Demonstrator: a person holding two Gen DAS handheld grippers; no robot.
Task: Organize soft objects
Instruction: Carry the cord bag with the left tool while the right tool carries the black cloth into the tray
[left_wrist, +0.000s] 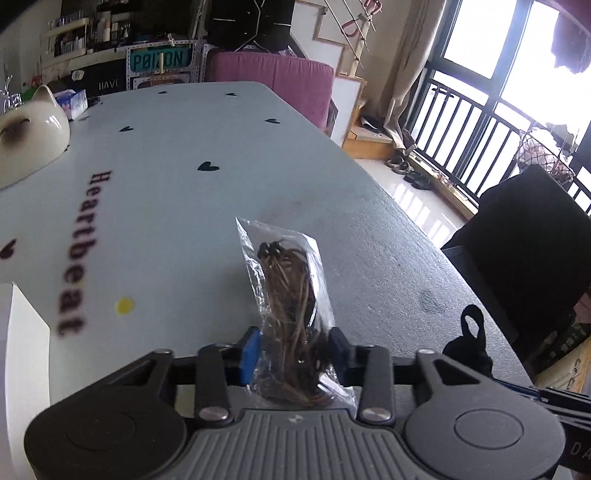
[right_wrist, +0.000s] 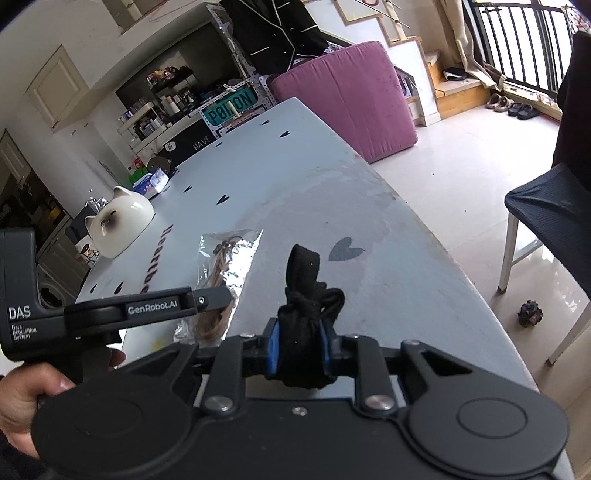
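Soft goods sit gripped: the left gripper clamps a plastic bag of cords, long axis pointing away over the table, while right gripper pinches a black fabric bundle just right of the bag.

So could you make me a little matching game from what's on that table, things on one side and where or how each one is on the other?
Things:
1. clear bag
2. black cloth
3. cat bowl
4. tissue box

States:
A. at the table's far left edge, beyond the cat bowl
B. gripped in the right gripper
C. resting on the table, left of the "Heartbeat" print
D. gripped in the left gripper, brown cords inside

Pairs: 1-D, 2-B, 3-C, 4-A
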